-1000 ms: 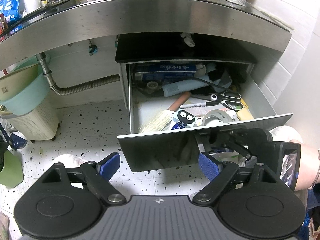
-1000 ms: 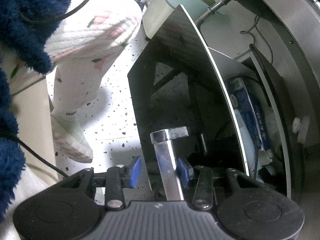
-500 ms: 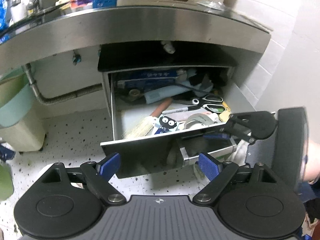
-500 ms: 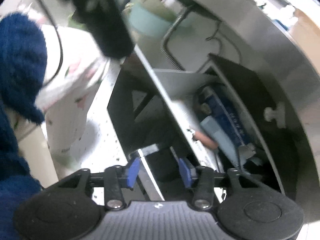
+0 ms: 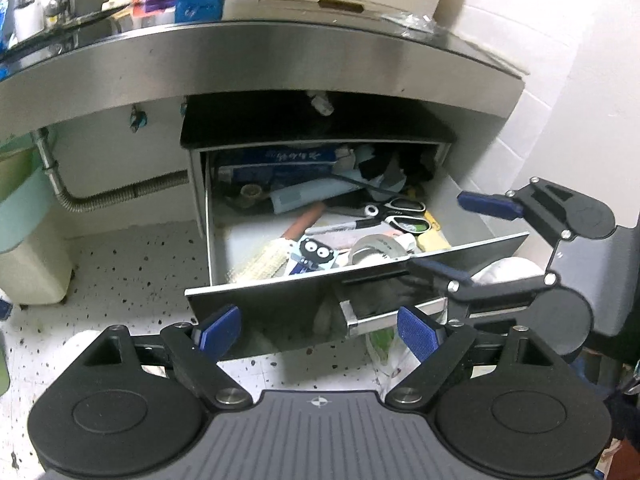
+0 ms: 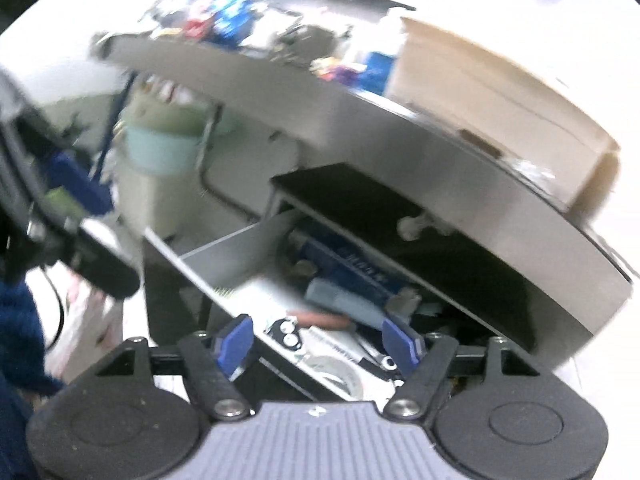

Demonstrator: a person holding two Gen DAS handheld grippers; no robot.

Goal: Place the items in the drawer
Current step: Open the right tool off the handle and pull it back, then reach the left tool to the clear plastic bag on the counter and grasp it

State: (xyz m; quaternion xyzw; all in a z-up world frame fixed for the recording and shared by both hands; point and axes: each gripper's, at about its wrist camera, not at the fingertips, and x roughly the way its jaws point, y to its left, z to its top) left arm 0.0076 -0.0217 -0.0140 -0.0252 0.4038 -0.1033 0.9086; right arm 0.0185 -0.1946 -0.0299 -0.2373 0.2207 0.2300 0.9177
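Speckled terrazzo floor (image 5: 120, 264), white tiled wall on the right, steel counter (image 5: 256, 60) overhead with clutter and a cardboard box on top. I see the drawer (image 5: 280, 304) pulled out under it, dark front panel, steel bar handle (image 5: 396, 318) free. Inside: blue box (image 5: 276, 162) at the back, scissors (image 5: 396, 210), tape roll (image 5: 376, 248), brush (image 5: 264, 256), marker. My left gripper (image 5: 320, 330) hangs in front of the panel, jaws apart, empty. Right gripper (image 6: 318, 340), blurry, sits above the drawer's right front corner, jaws opening, nothing between them.
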